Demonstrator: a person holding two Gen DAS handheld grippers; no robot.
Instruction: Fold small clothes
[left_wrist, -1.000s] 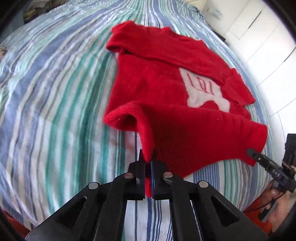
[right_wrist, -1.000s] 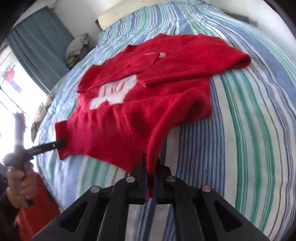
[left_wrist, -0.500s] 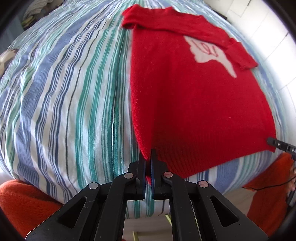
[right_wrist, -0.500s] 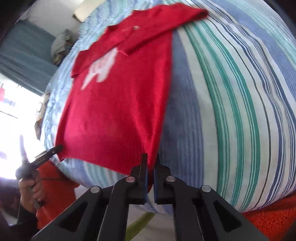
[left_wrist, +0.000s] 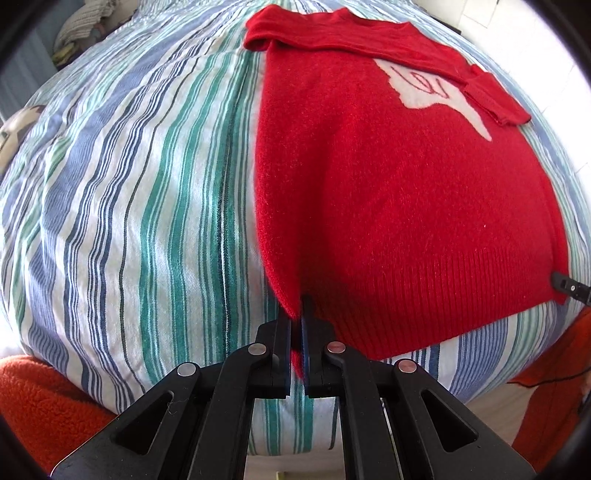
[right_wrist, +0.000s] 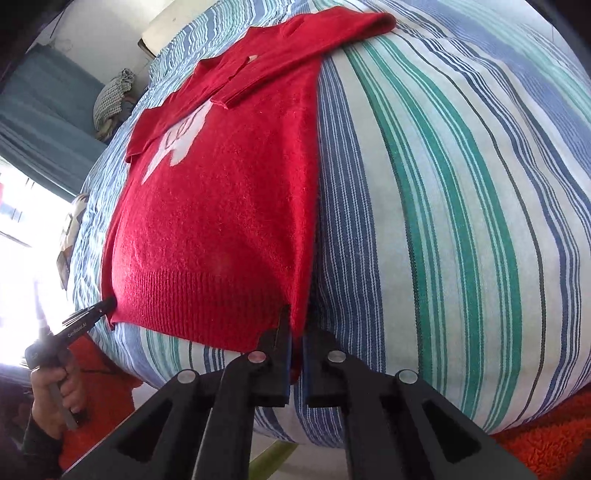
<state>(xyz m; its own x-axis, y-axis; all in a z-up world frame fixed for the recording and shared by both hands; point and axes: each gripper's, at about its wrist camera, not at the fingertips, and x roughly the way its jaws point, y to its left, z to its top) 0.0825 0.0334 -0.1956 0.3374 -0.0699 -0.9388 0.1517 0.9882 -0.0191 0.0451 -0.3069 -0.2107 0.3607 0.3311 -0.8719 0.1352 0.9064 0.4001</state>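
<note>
A small red sweater (left_wrist: 388, 177) with a white patch lies flat on the striped bed, both sleeves folded across its chest. Its ribbed hem reaches the near edge of the mattress. My left gripper (left_wrist: 296, 312) is shut on the hem's left corner. In the right wrist view the same sweater (right_wrist: 221, 206) stretches away from me, and my right gripper (right_wrist: 295, 325) is shut on the hem's right corner. The other gripper's tip (right_wrist: 92, 310) shows at the far hem corner, held by a hand (right_wrist: 55, 391).
The striped bedsheet (left_wrist: 129, 221) covers the whole mattress and drops off at the near edge. An orange fleece garment (left_wrist: 40, 398) sits below that edge. A bundle of checked cloth (right_wrist: 110, 99) lies at the head of the bed by teal curtains.
The lifted, doubled-over lower half of the sweater has been pulled back toward the near bed edge and now lies stretched flat. Both grippers stayed shut on the hem corners.
</note>
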